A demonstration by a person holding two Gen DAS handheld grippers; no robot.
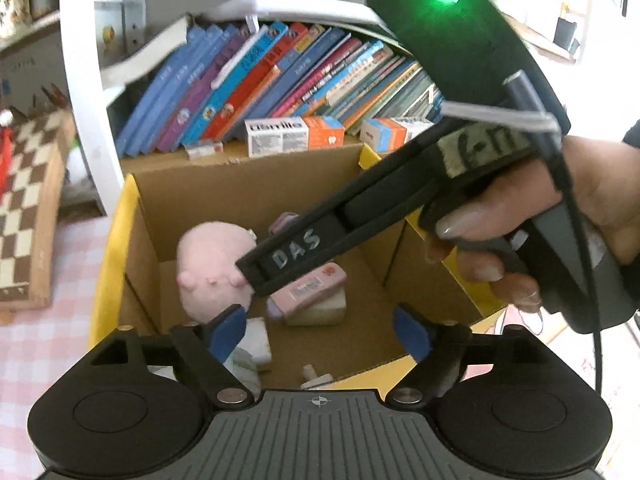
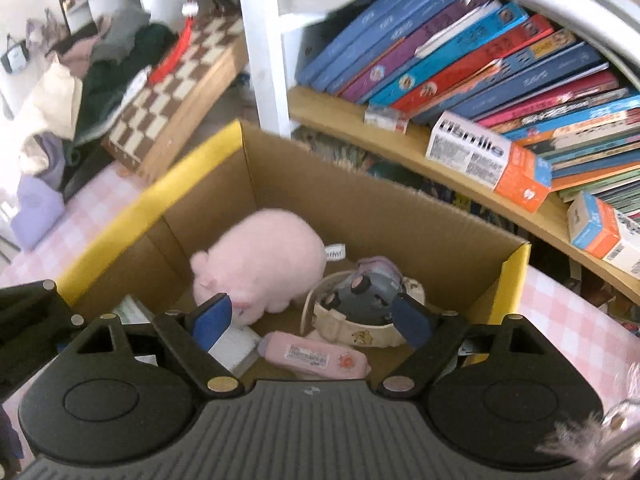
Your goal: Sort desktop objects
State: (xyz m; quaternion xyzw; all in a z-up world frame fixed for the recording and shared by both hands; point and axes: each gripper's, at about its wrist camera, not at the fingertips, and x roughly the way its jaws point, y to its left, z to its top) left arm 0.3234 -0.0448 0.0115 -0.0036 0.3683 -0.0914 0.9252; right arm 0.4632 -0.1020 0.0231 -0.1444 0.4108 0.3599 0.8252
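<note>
An open cardboard box [image 1: 240,184] with yellow flaps holds a pink plush pig [image 1: 212,264], a pink case [image 1: 310,286] and small white packets. In the right wrist view the box [image 2: 360,200] also holds the pig [image 2: 264,258], the pink case [image 2: 316,354] and a grey toy in a cream ring [image 2: 368,304]. My left gripper [image 1: 320,330] is open and empty above the box's near side. My right gripper [image 2: 310,320] is open and empty above the box; its black body crosses the left wrist view [image 1: 360,216], held by a hand.
A shelf with leaning books [image 2: 460,60] and small cartons [image 2: 488,160] stands behind the box. A chessboard [image 2: 176,88] and a pile of clothes [image 2: 80,92] lie to the left. The table has a pink checked cloth [image 2: 572,320].
</note>
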